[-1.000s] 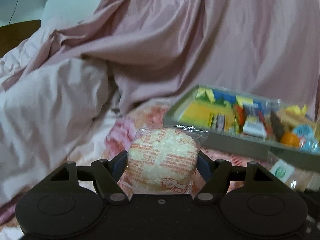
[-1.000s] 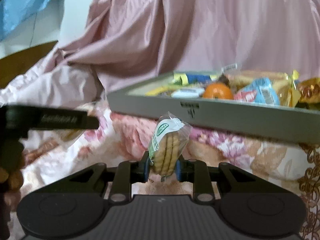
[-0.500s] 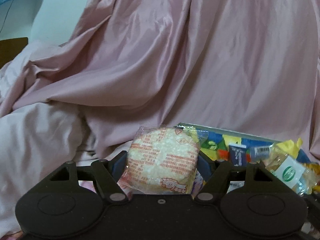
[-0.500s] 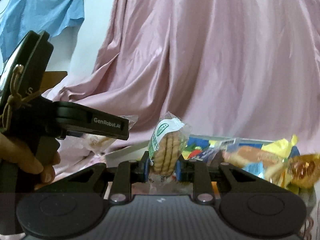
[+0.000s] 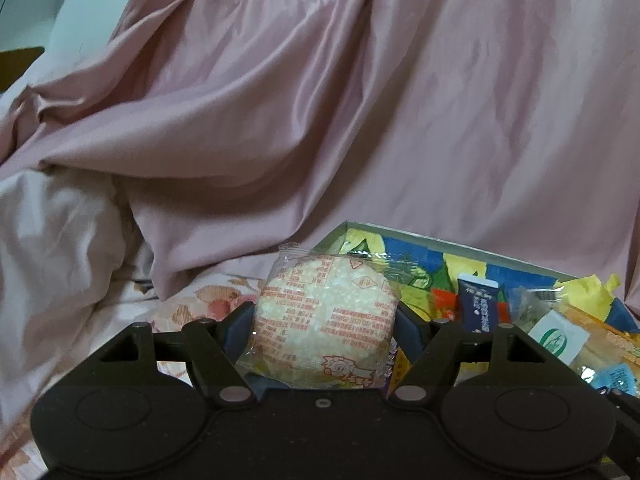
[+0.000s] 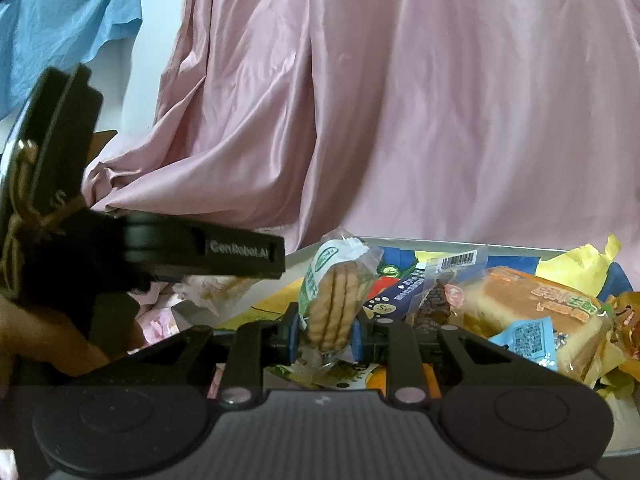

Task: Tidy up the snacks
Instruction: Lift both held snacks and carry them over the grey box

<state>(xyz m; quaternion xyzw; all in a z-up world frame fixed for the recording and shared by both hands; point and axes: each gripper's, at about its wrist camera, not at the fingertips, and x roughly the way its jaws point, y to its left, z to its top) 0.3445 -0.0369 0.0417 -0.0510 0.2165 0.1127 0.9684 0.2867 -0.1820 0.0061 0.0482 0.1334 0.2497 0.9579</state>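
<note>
My left gripper (image 5: 326, 322) is shut on a round rice cracker in a clear wrapper with red print (image 5: 326, 316), held above the near left corner of the grey snack box (image 5: 460, 245). My right gripper (image 6: 325, 328) is shut on a pack of biscuits with a green label (image 6: 334, 304), held upright over the same box (image 6: 432, 242). The box holds several wrapped snacks, among them a bread pack (image 6: 532, 312) and a dark blue packet (image 5: 480, 308). The left gripper's body (image 6: 200, 250) shows at the left of the right wrist view.
Pink satin fabric (image 5: 360, 100) hangs behind the box and bunches at the left. A floral cloth (image 5: 200, 300) covers the surface beside the box. A blue cloth (image 6: 64, 24) hangs at the upper left. The holder's hand (image 6: 40, 336) is at the left edge.
Both grippers have risen from in front of the box wall and moved forward over the box, each still holding its snack. The box's inside now shows below them.
</note>
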